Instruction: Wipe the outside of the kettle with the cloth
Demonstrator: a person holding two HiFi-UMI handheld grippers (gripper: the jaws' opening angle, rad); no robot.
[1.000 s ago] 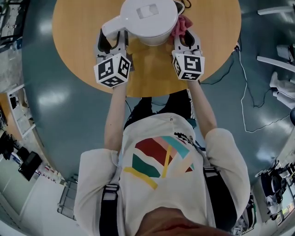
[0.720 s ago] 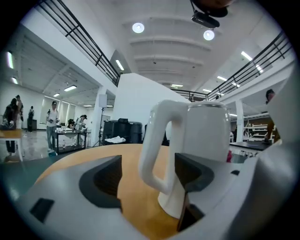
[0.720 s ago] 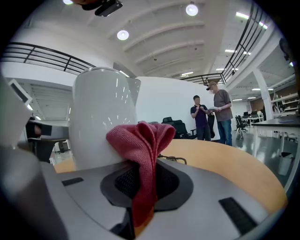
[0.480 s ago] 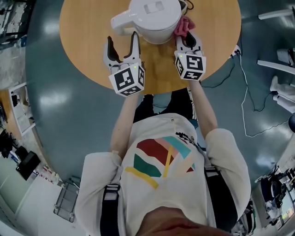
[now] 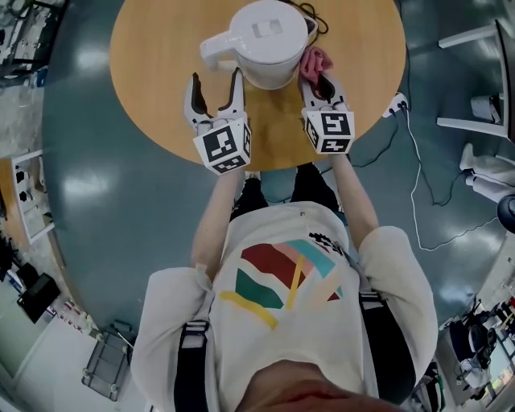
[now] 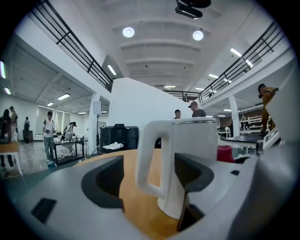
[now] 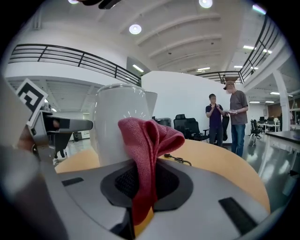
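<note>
- Now at a round wooden table (image 5: 153, 88), a person works a two-jaw gripper in each hand on either side of a white kettle (image 5: 269, 40), which stands upright towards the table's far edge.
- On the kettle's right, the right gripper (image 5: 320, 79) is clamped on a pink-red cloth (image 5: 316, 58). The cloth bunches up out of the jaws and sits against the kettle's side, touching it or very nearly so.
- On the other side, the left gripper (image 5: 215, 78) has just been opening its jaws, and they stand wide apart with nothing between them. The kettle's handle (image 5: 216, 48) stands just ahead of the gap, untouched.
- Judged from this, the step in hand is wiping the kettle's right wall, and most of the outside is probably not yet wiped.
- With nothing holding the kettle, a firm push from the right could slide or turn it. Light pressure would suit, or the free gripper could steady the handle.
- Only a narrow fold of cloth is held, so the loose bunch should lead. That way fabric meets the wall, not the hard jaw tips, and strokes can follow the curve.
- Behind the kettle, near the cloth, lies a dark cord (image 5: 315, 14), so the sweep should stay clear of it.
</note>
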